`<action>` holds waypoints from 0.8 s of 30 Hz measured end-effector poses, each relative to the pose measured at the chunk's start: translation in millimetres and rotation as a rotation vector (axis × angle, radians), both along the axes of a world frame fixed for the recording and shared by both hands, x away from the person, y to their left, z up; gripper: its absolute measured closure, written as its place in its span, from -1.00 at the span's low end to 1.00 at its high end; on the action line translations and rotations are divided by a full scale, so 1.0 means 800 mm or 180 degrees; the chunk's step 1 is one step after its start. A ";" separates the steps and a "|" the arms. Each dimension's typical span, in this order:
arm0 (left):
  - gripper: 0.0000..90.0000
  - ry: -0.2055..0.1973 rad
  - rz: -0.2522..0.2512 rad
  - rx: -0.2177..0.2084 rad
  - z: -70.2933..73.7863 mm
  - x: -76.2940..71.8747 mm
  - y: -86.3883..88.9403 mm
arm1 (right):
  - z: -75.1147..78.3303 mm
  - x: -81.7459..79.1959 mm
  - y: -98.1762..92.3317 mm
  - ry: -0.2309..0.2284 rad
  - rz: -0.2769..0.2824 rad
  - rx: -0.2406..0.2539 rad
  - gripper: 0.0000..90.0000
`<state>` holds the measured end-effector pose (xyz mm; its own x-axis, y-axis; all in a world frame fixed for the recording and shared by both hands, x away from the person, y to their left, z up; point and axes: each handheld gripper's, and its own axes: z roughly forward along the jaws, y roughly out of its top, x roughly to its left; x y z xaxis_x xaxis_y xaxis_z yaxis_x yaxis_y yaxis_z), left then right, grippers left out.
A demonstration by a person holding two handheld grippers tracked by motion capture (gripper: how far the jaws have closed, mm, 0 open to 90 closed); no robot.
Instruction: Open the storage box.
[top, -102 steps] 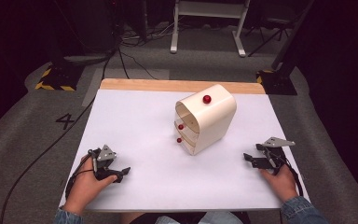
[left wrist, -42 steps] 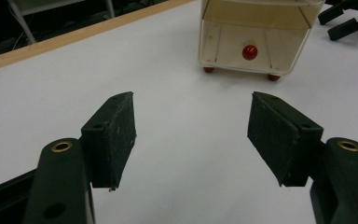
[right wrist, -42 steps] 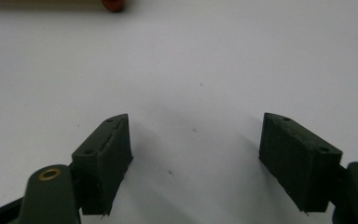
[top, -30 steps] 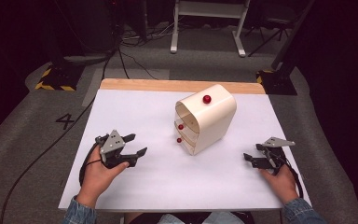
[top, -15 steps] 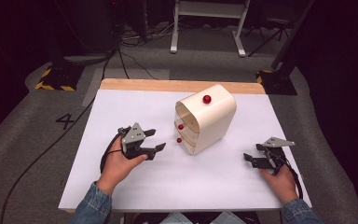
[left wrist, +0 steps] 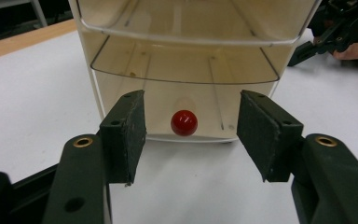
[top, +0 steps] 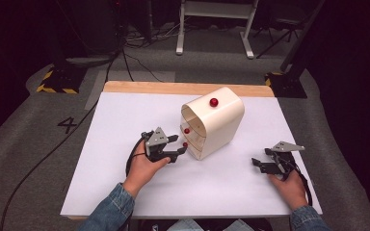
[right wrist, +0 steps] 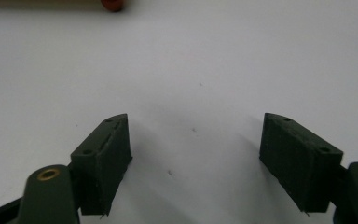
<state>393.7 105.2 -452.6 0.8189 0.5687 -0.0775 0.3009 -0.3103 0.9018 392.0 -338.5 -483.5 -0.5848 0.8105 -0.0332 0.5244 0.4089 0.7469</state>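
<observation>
The left gripper, jaws apart and just been closing with nothing between them yet, lines up on the bottom drawer's red knob (likely to pull it) while the right gripper rests open on the table.

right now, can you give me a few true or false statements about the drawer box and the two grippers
1. The left gripper is lined up with the bottom red knob of the drawer box. True.
2. The left gripper is clamped on that knob. False: its jaws have just been closing, but the knob sits beyond them, untouched.
3. The right gripper holds a drawer. False: it is open over the bare white table.
4. A red knob sits on the box's upper side. True.
</observation>
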 end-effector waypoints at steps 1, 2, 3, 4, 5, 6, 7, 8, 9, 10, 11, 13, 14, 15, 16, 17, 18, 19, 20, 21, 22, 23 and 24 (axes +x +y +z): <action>-0.04 0.0011 -0.0004 0.0013 -0.002 0.001 -0.002 | 0.000 0.000 0.000 -0.0001 0.0000 0.0000 -0.45; -0.03 0.0016 -0.0015 0.0039 -0.004 0.002 -0.003 | 0.000 0.000 0.000 0.0000 0.0000 0.0000 -0.45; -0.01 0.0024 -0.0020 0.0032 -0.006 0.002 -0.005 | 0.000 0.000 0.000 0.0000 0.0000 0.0000 -0.45; 0.00 0.0015 -0.0021 0.0061 -0.008 0.003 -0.006 | 0.000 0.000 0.000 0.0000 0.0000 0.0000 -0.45; 0.03 0.0013 -0.0022 0.0071 -0.009 0.004 -0.007 | 0.000 0.000 0.000 0.0001 0.0000 0.0001 -0.45; 0.06 0.0032 -0.0025 0.0062 -0.011 0.004 -0.008 | 0.000 0.000 0.000 0.0000 0.0000 0.0001 -0.45; 0.06 0.0034 -0.0035 0.0064 -0.012 0.005 -0.010 | 0.000 0.000 0.000 0.0000 0.0000 0.0001 -0.45; 0.11 0.0045 -0.0045 0.0070 -0.013 0.006 -0.010 | 0.000 0.000 0.000 0.0000 0.0000 0.0000 -0.45; 0.15 0.0029 -0.0058 0.0100 -0.014 0.007 -0.011 | 0.000 0.000 0.000 0.0000 0.0000 0.0000 -0.45; 0.17 0.0045 -0.0061 0.0089 -0.015 0.007 -0.012 | 0.000 0.000 0.000 0.0000 0.0001 0.0000 -0.45; 0.20 0.0046 -0.0062 0.0091 -0.015 0.007 -0.012 | 0.000 0.000 0.000 0.0000 0.0000 0.0000 -0.45; 0.29 0.0072 -0.0067 0.0080 -0.017 0.009 -0.014 | 0.000 0.000 0.000 0.0001 0.0000 0.0001 -0.45; 0.33 0.0053 -0.0056 0.0097 -0.018 0.010 -0.014 | 0.000 0.000 0.000 0.0002 0.0000 0.0002 -0.45; 0.40 0.0085 -0.0058 0.0090 -0.018 0.010 -0.015 | 0.000 0.000 0.000 0.0002 0.0000 0.0002 -0.45; 0.45 0.0086 -0.0031 0.0096 -0.019 0.011 -0.015 | 0.000 0.000 0.000 0.0001 0.0000 0.0002 -0.45; 0.49 0.0064 -0.0012 0.0132 -0.019 0.011 -0.014 | 0.000 0.000 0.000 0.0001 0.0000 0.0002 -0.45; 0.56 0.0073 -0.0006 0.0121 -0.020 0.011 -0.014 | 0.000 0.000 0.000 0.0002 0.0000 0.0002 -0.45; 0.63 0.0065 -0.0008 0.0121 -0.020 0.012 -0.013 | 0.000 0.000 0.000 0.0002 0.0000 0.0003 -0.45; 0.63 0.0080 -0.0020 0.0090 -0.020 0.013 -0.012 | 0.000 0.000 0.000 0.0001 0.0000 0.0002 -0.45; 0.63 0.0099 -0.0016 0.0072 -0.021 0.013 -0.012 | 0.000 0.000 0.000 0.0001 0.0000 0.0002 -0.45; 0.63 0.0092 -0.0016 0.0082 -0.021 0.013 -0.012 | 0.000 0.000 0.000 0.0001 0.0000 0.0002 -0.45; 0.63 0.0084 -0.0017 0.0115 -0.020 0.013 -0.013 | 0.000 0.000 0.000 0.0003 0.0000 0.0003 -0.45; 0.63 0.0075 -0.0021 0.0137 -0.019 0.013 -0.013 | 0.000 0.000 0.000 0.0002 0.0000 0.0003 -0.45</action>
